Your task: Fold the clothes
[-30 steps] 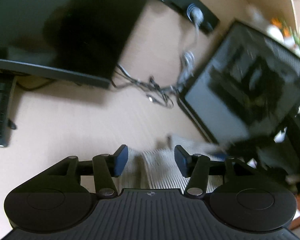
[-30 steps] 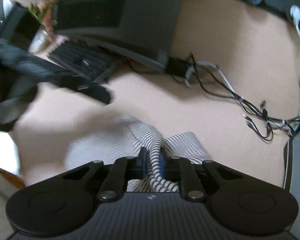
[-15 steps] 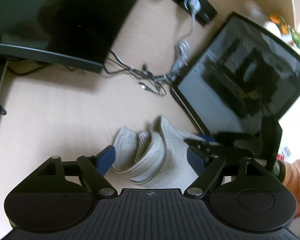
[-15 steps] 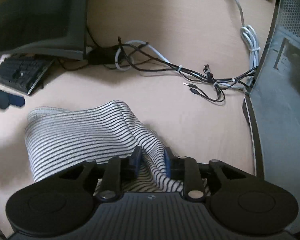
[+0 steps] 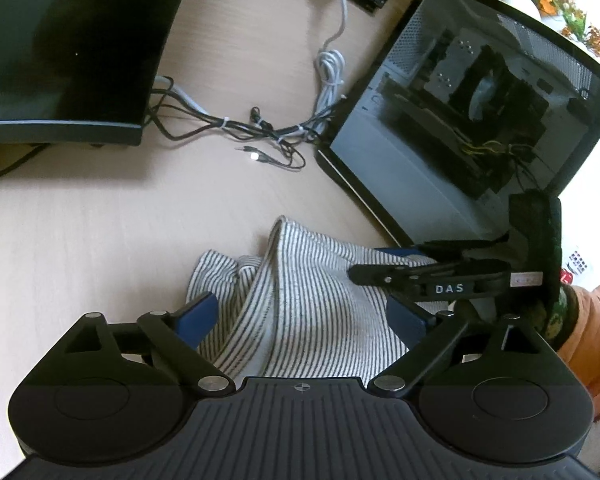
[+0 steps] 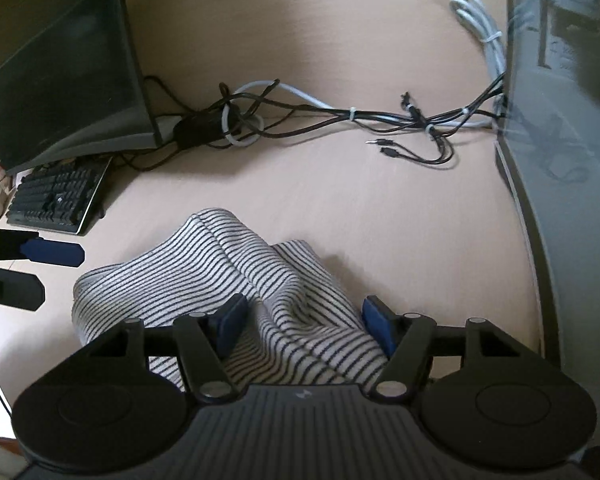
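Both claws hang spread wide over a striped garment [image 6: 228, 280], gripping nothing: the left claw [image 5: 308, 316] and right claw [image 6: 300, 324] each straddle its bunched cloth, probably to pick a fresh edge for folding. Grey-white with thin dark stripes, the garment lies rumpled in 2 raised ridges on the tabletop [image 6: 340, 200], just beside the computer case [image 5: 460, 120], nearer than the cables [image 6: 340, 116].

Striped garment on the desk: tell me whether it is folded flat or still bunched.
Bunched. The striped garment lies on the desk in a rumpled heap with raised ridges and creases, not a flat fold; both jaws stand open around it.
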Available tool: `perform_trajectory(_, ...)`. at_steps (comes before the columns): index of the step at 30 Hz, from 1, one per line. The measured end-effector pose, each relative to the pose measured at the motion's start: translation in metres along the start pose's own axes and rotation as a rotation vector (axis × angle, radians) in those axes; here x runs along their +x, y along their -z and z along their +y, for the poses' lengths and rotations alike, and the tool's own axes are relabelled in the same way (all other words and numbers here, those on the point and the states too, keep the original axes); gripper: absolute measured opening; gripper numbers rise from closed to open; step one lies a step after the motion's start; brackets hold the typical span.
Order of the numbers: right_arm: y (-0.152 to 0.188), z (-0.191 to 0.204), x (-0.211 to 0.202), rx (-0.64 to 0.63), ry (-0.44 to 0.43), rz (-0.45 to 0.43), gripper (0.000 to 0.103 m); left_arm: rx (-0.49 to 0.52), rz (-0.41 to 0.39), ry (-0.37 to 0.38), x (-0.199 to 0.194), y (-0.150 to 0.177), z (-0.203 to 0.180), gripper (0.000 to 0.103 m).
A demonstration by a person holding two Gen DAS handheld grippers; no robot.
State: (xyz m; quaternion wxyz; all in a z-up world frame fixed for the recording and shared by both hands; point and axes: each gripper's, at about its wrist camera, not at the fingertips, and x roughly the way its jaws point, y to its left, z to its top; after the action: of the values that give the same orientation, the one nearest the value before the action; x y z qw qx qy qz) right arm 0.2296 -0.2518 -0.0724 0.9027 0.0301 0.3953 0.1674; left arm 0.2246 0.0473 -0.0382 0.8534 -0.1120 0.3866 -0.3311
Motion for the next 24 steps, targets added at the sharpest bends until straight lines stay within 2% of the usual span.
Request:
perform_trajectory(3,-0.004,0.003,0.006,-0.018,-0.011,0.027,0.061,-0.007,-0.009,-0.011,-0.005,0.003,0.004,0.095)
perform_trajectory(5,-0.010,0.013,0.006,-0.050,-0.016,0.023,0.039,-0.025,-0.025,-0.026,-0.013,0.005,0.011,0.095)
perform_trajectory(7,-0.013,0.029,-0.007,-0.092,-0.044,0.000,0.028,-0.050,-0.047,-0.042,-0.022,0.007,0.021,0.095)
perform_trajectory(12,-0.006,0.096,-0.061,-0.261,-0.243,-0.043,0.021,-0.175,-0.145,-0.115,-0.053,0.007,0.062,0.095)
perform_trajectory(15,0.000,0.126,-0.081,-0.316,-0.380,-0.020,0.018,-0.221,-0.176,-0.153,-0.067,0.007,0.079,0.095)
perform_trajectory(17,0.000,0.130,-0.079,-0.307,-0.441,0.013,0.010,-0.230,-0.180,-0.151,-0.071,0.007,0.081,0.095)
perform_trajectory(19,-0.003,0.124,-0.067,-0.300,-0.405,0.006,0.009,-0.233,-0.180,-0.142,-0.072,0.008,0.080,0.096)
perform_trajectory(21,-0.009,0.109,-0.045,-0.288,-0.326,0.001,0.009,-0.209,-0.166,-0.118,-0.068,0.009,0.071,0.096)
perform_trajectory(24,-0.016,0.084,-0.004,-0.280,-0.181,0.008,0.008,-0.120,-0.135,-0.064,-0.060,0.009,0.047,0.096)
